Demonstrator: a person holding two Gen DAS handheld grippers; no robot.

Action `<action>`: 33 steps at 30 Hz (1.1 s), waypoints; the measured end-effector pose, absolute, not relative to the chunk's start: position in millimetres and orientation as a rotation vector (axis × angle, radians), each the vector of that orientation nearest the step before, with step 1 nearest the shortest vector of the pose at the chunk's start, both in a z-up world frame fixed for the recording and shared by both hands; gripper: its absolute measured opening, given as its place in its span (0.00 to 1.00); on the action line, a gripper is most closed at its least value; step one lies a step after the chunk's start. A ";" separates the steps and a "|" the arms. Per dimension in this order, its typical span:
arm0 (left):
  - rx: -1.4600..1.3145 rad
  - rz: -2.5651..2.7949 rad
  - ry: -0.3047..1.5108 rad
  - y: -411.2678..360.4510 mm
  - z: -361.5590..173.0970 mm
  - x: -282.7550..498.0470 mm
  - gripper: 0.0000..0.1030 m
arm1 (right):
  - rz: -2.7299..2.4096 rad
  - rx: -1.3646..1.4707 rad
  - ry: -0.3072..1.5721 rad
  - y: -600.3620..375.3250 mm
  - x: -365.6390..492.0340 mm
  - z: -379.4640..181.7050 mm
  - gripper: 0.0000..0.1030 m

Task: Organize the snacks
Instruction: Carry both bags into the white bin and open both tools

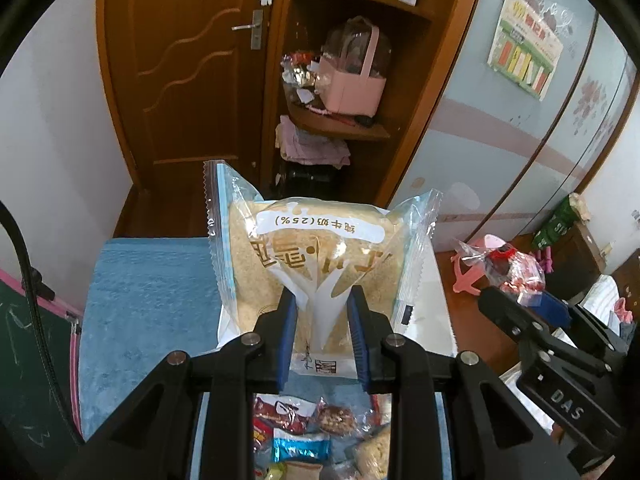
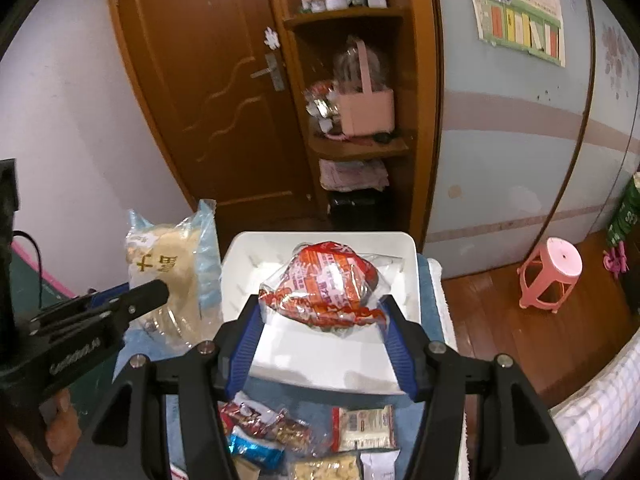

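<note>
Loose snack packets [image 2: 280,432] lie nearest the lenses, scattered on the blue towel [image 1: 144,280] beneath both tools: a red peanut pack, a foil-blue wrapper, pale biscuit packs. These look like the unsorted stock.

Left gripper [image 1: 322,320]: blue pads clenched on the lower seal of a clear bread bag [image 1: 320,248], which stands upright above the jaws with its printed label upside down. Pinching the flat seam lets the soft loaf hang free of the pads instead of being crushed. In the right view the same bag sits lifted just left of the tray.

Right gripper [image 2: 322,320]: jaws set wider, grasping a red-and-white packet [image 2: 328,284] by its clear crinkled edges; whether the right pad presses firmly is hard to tell through the blur. The packet is held over the white tray [image 2: 400,240], apparently the sorting bin, whose floor shows bare.

Surface: the towel covers a low table, with the tray at its far end.

Room: wooden door [image 1: 192,80], open corner shelves holding a pink basket [image 1: 352,88], pale wardrobe with a poster [image 2: 520,20], pink stool [image 2: 552,272] on wood flooring, bedding at right.
</note>
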State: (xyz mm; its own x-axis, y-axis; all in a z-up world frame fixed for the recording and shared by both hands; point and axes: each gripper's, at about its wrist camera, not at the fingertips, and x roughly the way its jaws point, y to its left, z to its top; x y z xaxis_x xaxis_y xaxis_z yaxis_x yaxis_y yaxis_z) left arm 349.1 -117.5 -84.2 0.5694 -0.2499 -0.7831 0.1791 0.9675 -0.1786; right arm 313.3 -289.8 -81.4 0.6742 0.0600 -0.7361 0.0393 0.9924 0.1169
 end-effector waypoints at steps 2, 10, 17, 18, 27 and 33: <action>-0.064 -0.240 0.944 -121.5 -94.2 359.6 0.24 | 0.013 0.131 0.869 -290.9 327.9 -95.0 0.61; -0.036 -0.190 0.892 -120.3 -104.6 369.7 0.91 | -0.007 0.122 0.943 -287.8 345.4 -124.9 0.69; -0.012 -0.174 0.884 -111.8 -95.4 351.3 0.92 | 0.028 0.109 0.945 -278.0 322.6 -119.7 0.69; -0.010 -0.174 0.881 -110.7 -93.8 348.8 0.92 | 0.031 0.105 0.944 -275.7 318.0 -118.1 0.69; 0.002 -0.150 0.841 -98.4 -72.0 296.5 0.92 | 0.072 0.121 0.923 -264.6 268.3 -96.6 0.69; 0.012 -0.151 0.796 -93.4 -50.5 247.9 0.92 | 0.091 0.123 0.895 -261.4 227.0 -80.5 0.69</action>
State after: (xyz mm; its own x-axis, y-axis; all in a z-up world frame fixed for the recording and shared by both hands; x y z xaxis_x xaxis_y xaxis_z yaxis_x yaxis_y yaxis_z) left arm 247.9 -93.4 -50.5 0.6890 -0.1308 -0.7128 0.1398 0.9891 -0.0464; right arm 227.0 -261.4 -80.5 0.6228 0.1302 -0.7715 -0.0271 0.9891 0.1450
